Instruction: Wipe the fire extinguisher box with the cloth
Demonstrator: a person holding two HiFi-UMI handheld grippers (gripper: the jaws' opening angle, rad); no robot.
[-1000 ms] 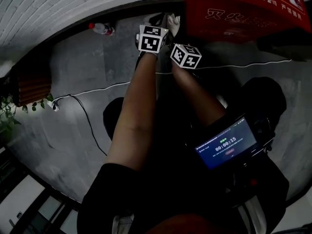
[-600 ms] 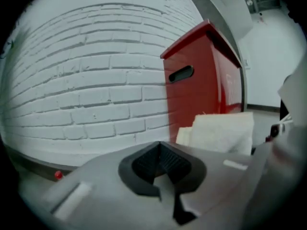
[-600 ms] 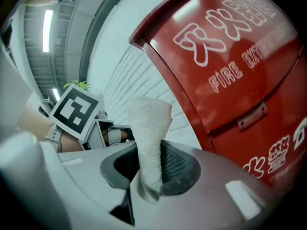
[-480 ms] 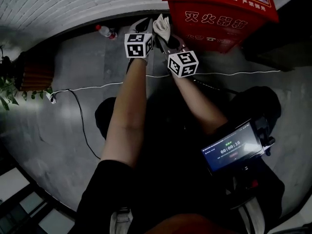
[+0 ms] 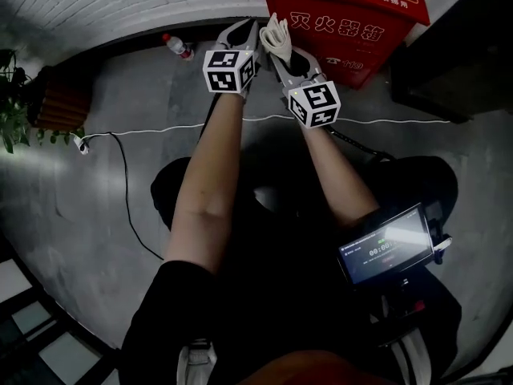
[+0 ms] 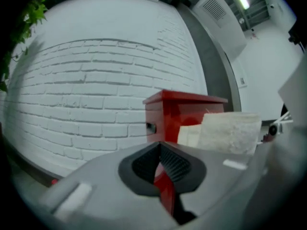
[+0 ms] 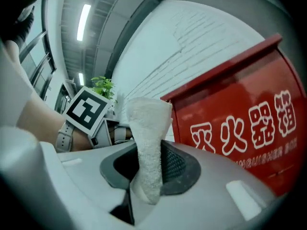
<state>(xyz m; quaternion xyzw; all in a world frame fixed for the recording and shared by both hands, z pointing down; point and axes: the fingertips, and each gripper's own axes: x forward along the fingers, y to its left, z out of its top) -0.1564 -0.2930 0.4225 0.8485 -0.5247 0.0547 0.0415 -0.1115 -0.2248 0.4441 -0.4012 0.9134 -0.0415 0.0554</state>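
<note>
The red fire extinguisher box [image 5: 345, 18] stands against the white brick wall, at the top of the head view. My right gripper [image 5: 278, 45] is shut on a folded white cloth [image 5: 276, 30], held just left of the box's front. In the right gripper view the cloth [image 7: 147, 143] stands up between the jaws, with the box [image 7: 240, 119] to its right. My left gripper [image 5: 242, 32] is beside the right one, shut and empty. In the left gripper view the pads [image 6: 180, 166] meet, with the box [image 6: 184, 111] and cloth [image 6: 231, 131] beyond.
A plastic bottle [image 5: 176, 46] with a red cap lies at the wall's foot. A white cable [image 5: 140, 132] crosses the grey floor. A wooden planter [image 5: 60, 103] with a green plant [image 5: 14, 123] is at the left. A dark cabinet [image 5: 453, 62] stands right of the box.
Both grippers have moved up toward the box, the right one carrying the cloth. The head view now shows the box's front lower and nearer the grippers.
</note>
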